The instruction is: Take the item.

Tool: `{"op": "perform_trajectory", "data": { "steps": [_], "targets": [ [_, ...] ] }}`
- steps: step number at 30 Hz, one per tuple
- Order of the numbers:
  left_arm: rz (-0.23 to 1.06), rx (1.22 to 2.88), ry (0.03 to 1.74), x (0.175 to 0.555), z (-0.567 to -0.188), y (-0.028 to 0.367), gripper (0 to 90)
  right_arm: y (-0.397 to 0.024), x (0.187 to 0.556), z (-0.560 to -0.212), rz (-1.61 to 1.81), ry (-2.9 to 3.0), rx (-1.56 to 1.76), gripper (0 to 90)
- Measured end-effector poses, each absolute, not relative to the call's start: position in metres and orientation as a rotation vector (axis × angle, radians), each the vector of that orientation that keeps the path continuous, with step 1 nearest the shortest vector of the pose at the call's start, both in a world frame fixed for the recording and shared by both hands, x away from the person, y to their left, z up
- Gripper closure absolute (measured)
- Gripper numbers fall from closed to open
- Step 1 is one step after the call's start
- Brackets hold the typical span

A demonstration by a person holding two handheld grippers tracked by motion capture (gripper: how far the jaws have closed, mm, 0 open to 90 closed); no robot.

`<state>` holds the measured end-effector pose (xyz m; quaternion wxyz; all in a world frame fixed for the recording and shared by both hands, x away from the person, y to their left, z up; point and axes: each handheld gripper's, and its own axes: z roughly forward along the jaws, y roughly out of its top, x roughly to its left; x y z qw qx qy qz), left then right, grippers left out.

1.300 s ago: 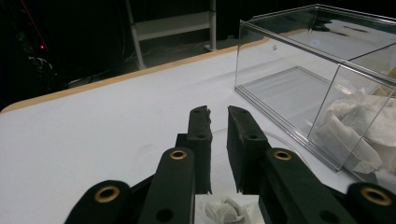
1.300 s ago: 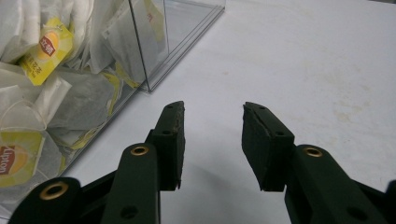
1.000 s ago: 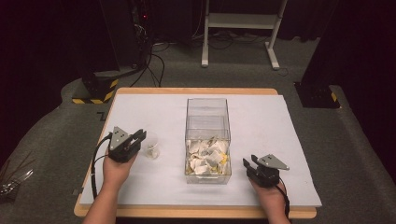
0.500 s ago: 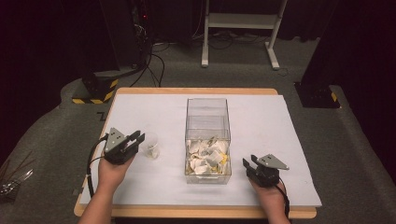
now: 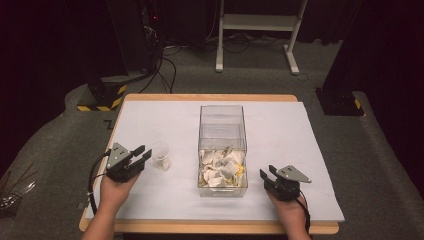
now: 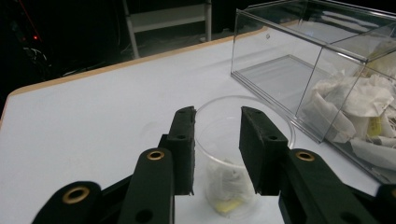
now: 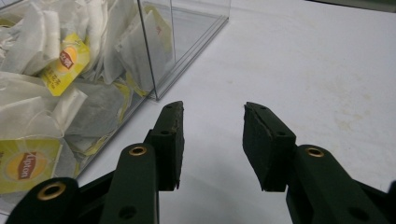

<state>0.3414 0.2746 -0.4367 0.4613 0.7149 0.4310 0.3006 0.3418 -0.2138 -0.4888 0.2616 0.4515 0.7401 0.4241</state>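
Releasing the cup (image 6: 233,163) with its tea bag (image 6: 224,184)

Our left gripper (image 5: 141,153) has just been opening, jaws clear; we back straight off. Right gripper (image 5: 267,176) rests open, empty.

clear cup (image 5: 161,156) just ahead of left tool (image 5: 139,156), clear box (image 5: 223,145) mid-table

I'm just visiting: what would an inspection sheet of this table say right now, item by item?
Surface: white table top, wooden edge.
Job's things: clear plastic cup with one tea bag inside; clear box, its near half full of tea bags.
Clutter: nothing seen.
Grippers: left gripper has just been opening, jaws either side of the cup, not pressing; right gripper open, nothing between its jaws.
Cables: black cable trailing from the left gripper.
Surroundings: dark room, white frame legs, floor cables.
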Motion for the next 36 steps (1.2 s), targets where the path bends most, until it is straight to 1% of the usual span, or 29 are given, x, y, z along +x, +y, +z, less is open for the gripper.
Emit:
{"op": "perform_trajectory", "data": {
  "steps": [8,13,26,33,35,36],
  "targets": [
    [0.732,1.754,1.078,0.334,-0.442,0.281,62.1,-0.209,0.338,-0.485,1.151,2.015,1.184,57.9],
    [0.737,1.775,1.093,0.328,-0.447,0.283,57.4,-0.207,0.336,-0.482,1.161,2.015,1.166,58.1],
    [0.708,1.8,1.137,0.314,-0.462,0.288,55.6,-0.205,0.332,-0.471,1.189,1.996,1.142,59.2],
    [0.71,1.822,1.173,0.308,-0.48,0.29,52.2,-0.205,0.327,-0.461,1.233,1.982,1.119,56.0],
    [0.72,1.831,1.175,0.307,-0.484,0.29,49.3,-0.205,0.325,-0.457,1.247,1.982,1.099,54.7],
    [0.723,1.836,1.178,0.306,-0.486,0.29,49.3,-0.205,0.325,-0.457,1.247,1.982,1.099,54.7]
  ]
}}
